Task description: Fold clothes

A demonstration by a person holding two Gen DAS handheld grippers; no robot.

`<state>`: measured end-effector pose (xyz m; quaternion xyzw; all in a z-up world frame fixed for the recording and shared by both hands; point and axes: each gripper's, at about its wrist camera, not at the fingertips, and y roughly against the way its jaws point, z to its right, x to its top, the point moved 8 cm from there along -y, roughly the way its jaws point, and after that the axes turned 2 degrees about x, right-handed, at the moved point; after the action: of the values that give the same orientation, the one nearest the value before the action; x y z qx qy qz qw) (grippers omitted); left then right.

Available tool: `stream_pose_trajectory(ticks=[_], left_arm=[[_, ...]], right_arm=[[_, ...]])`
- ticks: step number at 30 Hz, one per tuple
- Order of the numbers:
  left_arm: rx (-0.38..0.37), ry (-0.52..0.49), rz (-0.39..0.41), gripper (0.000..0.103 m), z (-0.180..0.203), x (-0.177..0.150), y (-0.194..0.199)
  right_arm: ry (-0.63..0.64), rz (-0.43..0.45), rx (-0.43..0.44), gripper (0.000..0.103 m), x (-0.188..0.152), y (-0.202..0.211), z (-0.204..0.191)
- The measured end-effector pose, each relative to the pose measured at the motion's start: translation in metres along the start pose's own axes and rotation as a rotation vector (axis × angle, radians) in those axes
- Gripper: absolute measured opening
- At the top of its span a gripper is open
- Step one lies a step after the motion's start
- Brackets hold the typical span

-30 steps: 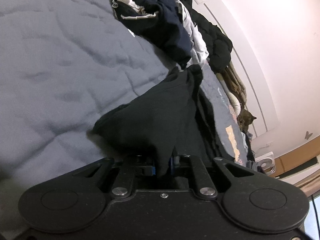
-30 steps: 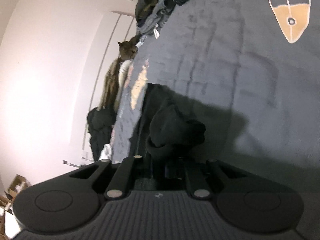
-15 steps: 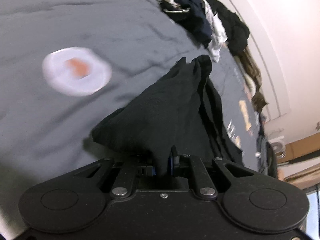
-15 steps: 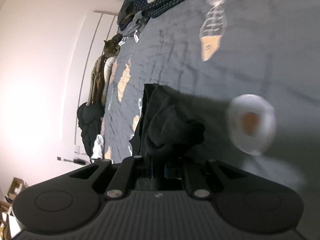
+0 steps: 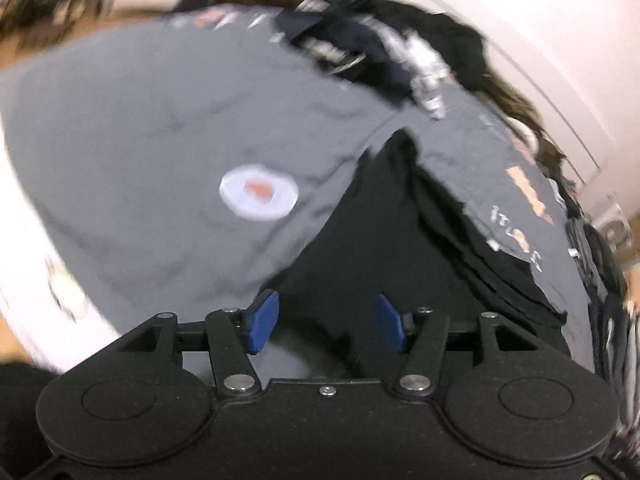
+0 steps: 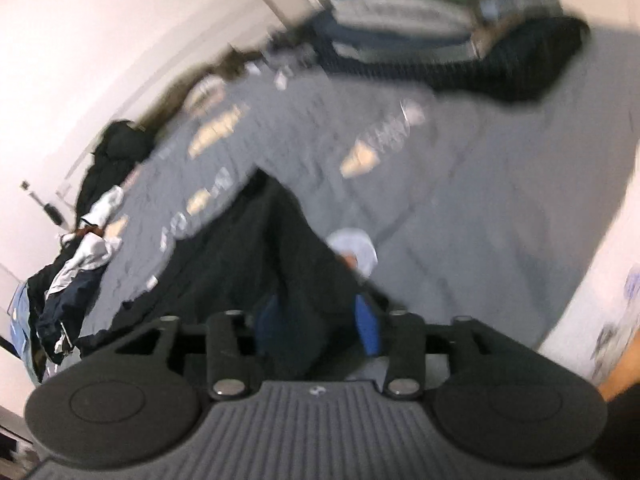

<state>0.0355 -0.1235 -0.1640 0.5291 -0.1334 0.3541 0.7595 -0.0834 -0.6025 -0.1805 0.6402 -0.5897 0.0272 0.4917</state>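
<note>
Left gripper (image 5: 326, 322), right gripper (image 6: 316, 326) just opened, released black garment (image 5: 372, 240).

Black garment (image 5: 380, 248): matt cloth, soft, lightly creased, no sheen. Grey bed cover (image 5: 160, 120): matt woven cloth, faintly wrinkled; printed white disc with orange centre (image 5: 259, 192) at 10 o'clock from the garment looks flat, same dull finish. Left gripper (image 5: 326, 320): body matt black plastic, finely grainy; pads (image 5: 262, 322) smooth blue, rubbery-looking; pivot pins bright bare metal. Right gripper (image 6: 316, 324): ribbed matt grey-black plastic housing, blue pads (image 6: 368, 328) slightly glossy. Clothes pile (image 5: 380, 56) at 12 o'clock: mixed dark and white cloth, blurred. Wall (image 6: 80, 40): smooth, matt pale paint.
</note>
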Motion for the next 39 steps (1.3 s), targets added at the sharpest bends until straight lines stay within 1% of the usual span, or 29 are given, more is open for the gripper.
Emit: stream_pose_trajectory(ticks=[2, 3, 5, 7, 9, 12, 14, 16, 18, 22, 24, 26, 31, 33, 35, 37, 39], left_arm=[[-0.019, -0.068, 0.046, 0.055, 0.009, 0.006, 0.012], [-0.021, -0.103, 0.067, 0.056, 0.014, 0.009, 0.016], [-0.037, -0.185, 0.101, 0.057, 0.024, 0.012, 0.023], [-0.047, -0.264, 0.122, 0.057, 0.035, 0.014, 0.026], [-0.068, -0.314, 0.133, 0.057, 0.046, 0.016, 0.026], [-0.107, -0.363, 0.129, 0.059, 0.058, 0.02, 0.022], [-0.11, -0.421, 0.139, 0.059, 0.062, 0.023, 0.017], [-0.111, -0.488, 0.156, 0.059, 0.067, 0.029, 0.01], [-0.095, -0.554, 0.172, 0.059, 0.07, 0.038, -0.001], [-0.065, -0.676, 0.191, 0.059, 0.081, 0.062, -0.031], [-0.057, -0.74, 0.199, 0.059, 0.09, 0.074, -0.048], [-0.071, -0.825, 0.208, 0.059, 0.104, 0.083, -0.067], [-0.096, -1.029, 0.208, 0.059, 0.136, 0.097, -0.118], [-0.106, -1.105, 0.214, 0.059, 0.146, 0.1, -0.137], [-0.138, -1.171, 0.181, 0.059, 0.158, 0.095, -0.155], [-0.178, -1.23, 0.134, 0.059, 0.169, 0.087, -0.171], [-0.215, -1.295, 0.091, 0.059, 0.18, 0.077, -0.186]], right_arm=[[0.052, 0.033, 0.012, 0.052, 0.003, 0.008, -0.008], [0.073, 0.038, 0.022, 0.053, 0.004, 0.009, -0.012], [0.119, 0.038, 0.051, 0.055, 0.005, 0.006, -0.022], [0.193, 0.024, 0.088, 0.057, 0.005, 0.004, -0.037], [0.253, 0.012, 0.132, 0.058, 0.004, 0.002, -0.05], [0.297, -0.005, 0.169, 0.059, 0.008, -0.01, -0.068], [0.335, -0.008, 0.175, 0.06, 0.016, -0.024, -0.081], [0.385, 0.008, 0.167, 0.061, 0.029, -0.04, -0.093], [0.425, 0.022, 0.158, 0.061, 0.041, -0.055, -0.1], [0.464, 0.051, 0.145, 0.062, 0.065, -0.093, -0.109], [0.482, 0.053, 0.138, 0.063, 0.075, -0.115, -0.113], [0.509, 0.051, 0.138, 0.063, 0.082, -0.135, -0.117], [0.688, 0.048, 0.117, 0.063, 0.09, -0.178, -0.129], [0.712, 0.048, 0.12, 0.063, 0.092, -0.188, -0.127], [0.643, 0.039, 0.107, 0.064, 0.096, -0.198, -0.115], [0.581, 0.0, 0.105, 0.064, 0.097, -0.208, -0.106], [0.549, -0.024, 0.118, 0.064, 0.098, -0.212, -0.102]])
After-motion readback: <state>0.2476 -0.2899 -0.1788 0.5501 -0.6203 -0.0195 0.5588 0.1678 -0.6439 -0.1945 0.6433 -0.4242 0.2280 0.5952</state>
